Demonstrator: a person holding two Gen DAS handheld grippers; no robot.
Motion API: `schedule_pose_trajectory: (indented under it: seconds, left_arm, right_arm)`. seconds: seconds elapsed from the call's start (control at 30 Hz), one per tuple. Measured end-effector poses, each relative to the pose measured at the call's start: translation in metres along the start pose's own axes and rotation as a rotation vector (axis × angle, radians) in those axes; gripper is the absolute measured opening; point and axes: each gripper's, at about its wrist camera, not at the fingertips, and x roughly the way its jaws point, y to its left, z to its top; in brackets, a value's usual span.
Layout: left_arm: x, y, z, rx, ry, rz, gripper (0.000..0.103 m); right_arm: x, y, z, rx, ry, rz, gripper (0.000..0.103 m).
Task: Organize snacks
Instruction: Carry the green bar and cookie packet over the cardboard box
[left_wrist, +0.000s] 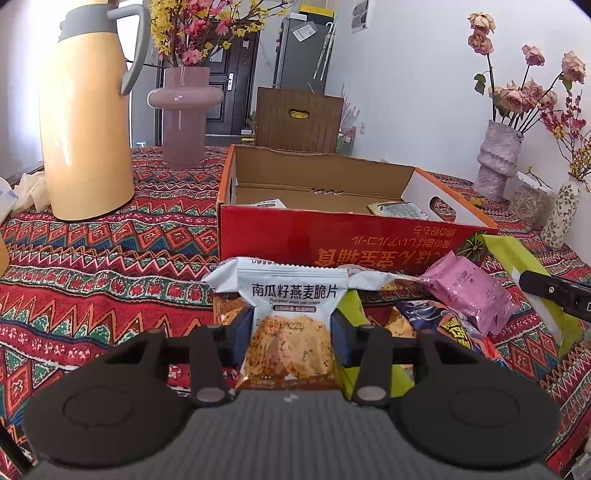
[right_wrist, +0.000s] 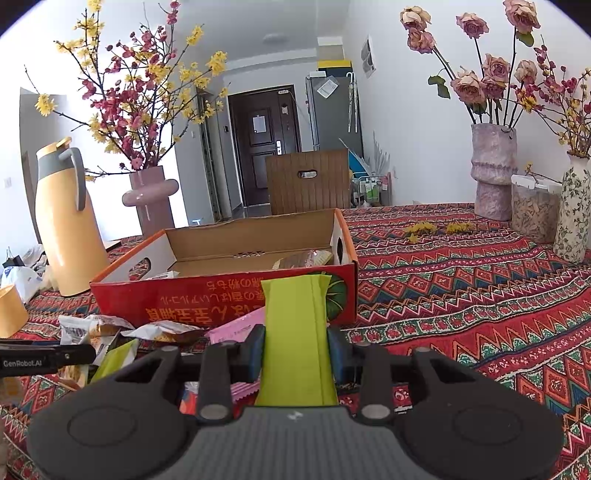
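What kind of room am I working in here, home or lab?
Most likely a lived-in home, at a dining table. A patterned tablecloth covers it, flower vases and a yellow thermos jug stand on it, and a front door and fridge show behind.

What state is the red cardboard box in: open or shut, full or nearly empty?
Open and nearly empty. The red cardboard box has no lid over it, and its bare brown floor shows, with only a few snack packets inside.

Both wrist views look low and close across the table at the open red box (left_wrist: 332, 236), the left from further left.
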Motion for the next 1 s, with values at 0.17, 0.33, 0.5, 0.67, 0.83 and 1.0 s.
schedule_pose_trajectory:
  seconds: [0.17, 0.33, 0.5, 0.67, 0.83, 1.0]
  left_arm:
    - [-0.01, -0.003, 0.007, 0.006, -0.034, 0.0, 0.045]
    - [-0.017, -0.005, 0.018, 0.008, -0.074, 0.003, 0.045]
    - [-0.019, -0.01, 0.029, 0.016, -0.103, 0.007, 0.045]
    - [-0.018, -0.015, 0.041, 0.024, -0.131, 0.004, 0.045]
    - [-0.015, -0.022, 0.056, 0.036, -0.16, 0.002, 0.045]
    - [-0.008, -0.028, 0.072, 0.04, -0.185, 0.006, 0.045]
  right_arm:
    - [0.001, 0.005, 0.002, -0.009, -0.01, 0.012, 0.034]
    - [0.002, 0.007, 0.006, -0.014, -0.021, 0.023, 0.034]
    - [0.004, 0.008, 0.011, -0.015, -0.039, 0.028, 0.034]
    - [0.009, 0.005, 0.02, -0.009, -0.058, 0.033, 0.034]
    - [0.017, 0.003, 0.029, -0.002, -0.07, 0.031, 0.034]
    - [0.026, 0.003, 0.041, -0.002, -0.084, 0.035, 0.034]
